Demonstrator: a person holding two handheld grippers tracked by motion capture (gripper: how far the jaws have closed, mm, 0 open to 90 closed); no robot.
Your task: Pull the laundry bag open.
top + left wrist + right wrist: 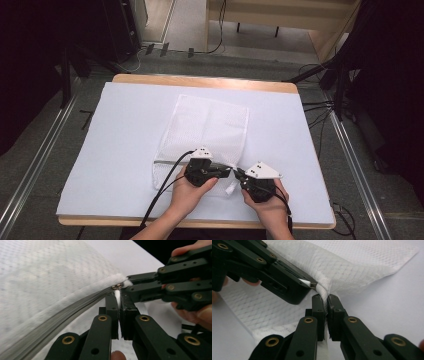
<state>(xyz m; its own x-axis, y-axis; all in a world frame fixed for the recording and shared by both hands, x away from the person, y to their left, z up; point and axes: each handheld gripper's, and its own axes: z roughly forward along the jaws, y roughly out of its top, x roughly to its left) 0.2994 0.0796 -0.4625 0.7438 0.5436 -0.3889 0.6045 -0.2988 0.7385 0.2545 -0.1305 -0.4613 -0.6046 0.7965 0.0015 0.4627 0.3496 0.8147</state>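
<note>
Pinching the white zipper pull, the left tool meets the right tool, clamped on the mesh bag corner.

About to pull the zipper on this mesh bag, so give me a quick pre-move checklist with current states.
1. Left gripper shut on the zipper pull: ok.
2. Right gripper shut on the bag's end tab: ok.
3. Mesh bag flat on the white sheet: ok, except the lifted corner.
4. Zipper track free of snagged mesh: cannot tell.
5. Cables off the bag: not ok, the left one crosses it.
</note>
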